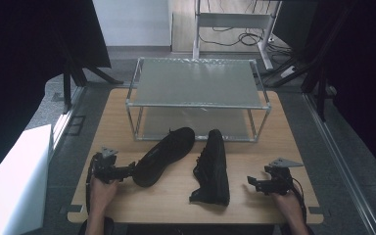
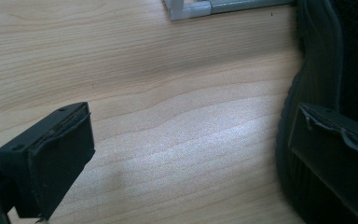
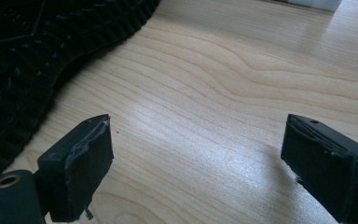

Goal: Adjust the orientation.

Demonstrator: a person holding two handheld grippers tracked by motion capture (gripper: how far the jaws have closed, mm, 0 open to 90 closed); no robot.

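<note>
Two black shoes lie mid-table. The left shoe (image 1: 165,154) rests on its sole, toe pointing toward the rack. The right shoe (image 1: 212,169) lies tipped on its side, its ribbed sole (image 3: 23,56) facing my right gripper. My left gripper (image 1: 129,171) is open at the left shoe's heel. In the left gripper view, one jaw stands against the shoe's rubber edge (image 2: 314,60), and only bare wood lies between the jaws of that gripper (image 2: 196,158). My right gripper (image 1: 253,184) is open, a short way right of the right shoe, and this gripper (image 3: 200,163) holds nothing.
A two-level metal-framed rack (image 1: 196,103) with frosted shelves stands at the back of the wooden table (image 1: 254,147); its corner (image 2: 191,9) lies ahead of the left gripper. A white box (image 1: 10,186) sits off the table's left. A desk frame and cables (image 1: 235,29) lie beyond.
</note>
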